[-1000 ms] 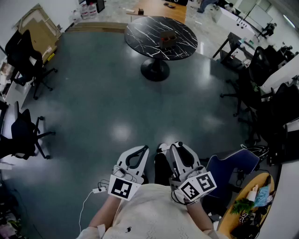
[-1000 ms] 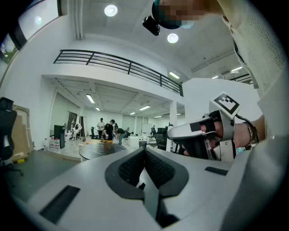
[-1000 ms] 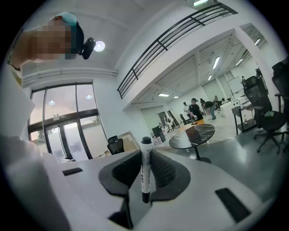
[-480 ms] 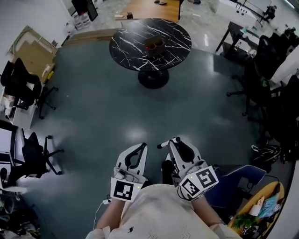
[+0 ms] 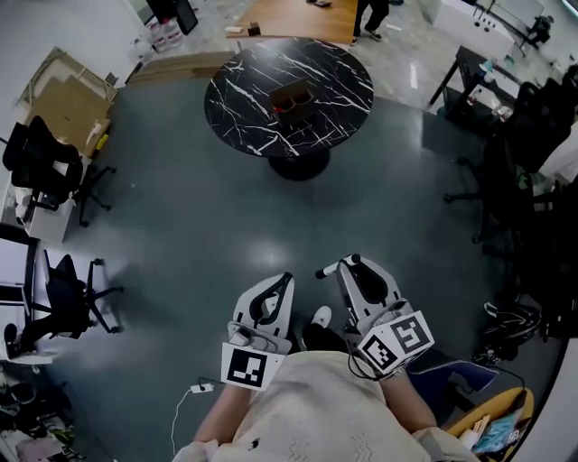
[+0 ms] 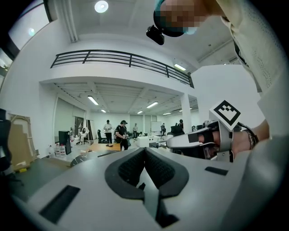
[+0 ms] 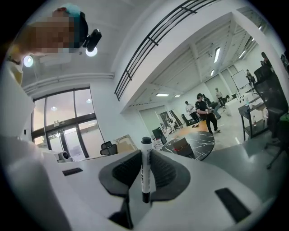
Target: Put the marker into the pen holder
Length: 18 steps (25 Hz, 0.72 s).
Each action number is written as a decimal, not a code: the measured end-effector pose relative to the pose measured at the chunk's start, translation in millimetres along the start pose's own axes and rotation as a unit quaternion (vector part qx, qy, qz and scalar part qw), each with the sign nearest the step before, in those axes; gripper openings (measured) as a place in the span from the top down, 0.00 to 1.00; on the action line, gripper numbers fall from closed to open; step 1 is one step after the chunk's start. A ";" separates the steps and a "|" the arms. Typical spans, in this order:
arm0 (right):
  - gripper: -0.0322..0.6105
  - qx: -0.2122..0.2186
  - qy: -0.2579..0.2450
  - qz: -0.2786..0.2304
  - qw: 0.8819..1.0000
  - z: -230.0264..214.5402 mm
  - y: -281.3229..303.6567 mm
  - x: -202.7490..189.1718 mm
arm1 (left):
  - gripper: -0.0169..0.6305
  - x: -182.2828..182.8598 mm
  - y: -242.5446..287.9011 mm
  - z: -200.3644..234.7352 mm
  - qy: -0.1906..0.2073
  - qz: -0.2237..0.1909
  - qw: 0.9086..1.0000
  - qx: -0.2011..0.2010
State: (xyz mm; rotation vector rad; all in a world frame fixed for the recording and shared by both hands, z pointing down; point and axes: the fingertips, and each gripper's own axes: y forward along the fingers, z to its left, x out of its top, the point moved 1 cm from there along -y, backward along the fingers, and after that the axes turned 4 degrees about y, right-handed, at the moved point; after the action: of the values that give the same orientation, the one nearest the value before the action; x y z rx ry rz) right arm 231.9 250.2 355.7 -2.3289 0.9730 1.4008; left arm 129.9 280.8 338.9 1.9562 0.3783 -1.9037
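Observation:
A brown pen holder point(image 5: 292, 95) stands on the round black marble table point(image 5: 244, 90) far ahead, at the top of the head view. My right gripper point(image 5: 349, 263) is shut on a white marker with black ends point(image 5: 325, 270), close to my body. In the right gripper view the marker point(image 7: 145, 169) stands upright between the pads, with the pen holder point(image 7: 180, 145) on the table point(image 7: 201, 142) beyond. My left gripper point(image 5: 285, 280) is beside the right one. Its jaws point(image 6: 144, 152) are shut with nothing between them.
Black office chairs stand at the left point(image 5: 45, 167) and lower left point(image 5: 63, 289), more chairs and desks at the right point(image 5: 515, 171). Cardboard point(image 5: 68, 86) leans at the far left. A wooden table point(image 5: 298, 16) and a person's legs point(image 5: 370, 16) lie behind the round table. A white cable point(image 5: 185, 406) trails on the floor.
The round table and pen holder have come nearer and shifted in the head view as the person walks toward them. Both grippers stay together, the marker still held.

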 end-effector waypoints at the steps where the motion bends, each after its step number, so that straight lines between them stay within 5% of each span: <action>1: 0.82 0.002 0.001 0.003 1.000 -5.6 5.3 2.3 | 0.95 -0.2 7.8 4.7 -0.003 0.000 1.000 0.006; 6: 0.82 -0.003 0.002 0.012 1.000 -31.4 37.4 12.5 | 0.95 -2.5 48.7 33.5 -0.013 -0.006 1.000 0.020; 14: 0.82 -0.044 -0.010 0.014 0.999 -67.7 123.6 48.3 | 0.95 -2.9 144.9 96.0 -0.031 -0.018 0.999 -0.033; 18: 0.82 -0.063 -0.016 -0.008 0.998 -75.3 183.6 76.2 | 0.95 1.9 186.7 139.0 0.085 0.009 0.991 -0.103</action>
State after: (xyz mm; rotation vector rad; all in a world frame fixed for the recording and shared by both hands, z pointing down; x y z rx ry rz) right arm 186.6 42.5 350.2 -2.3893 0.8782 1.5312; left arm 89.4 51.9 351.8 1.9793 0.5780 -1.6207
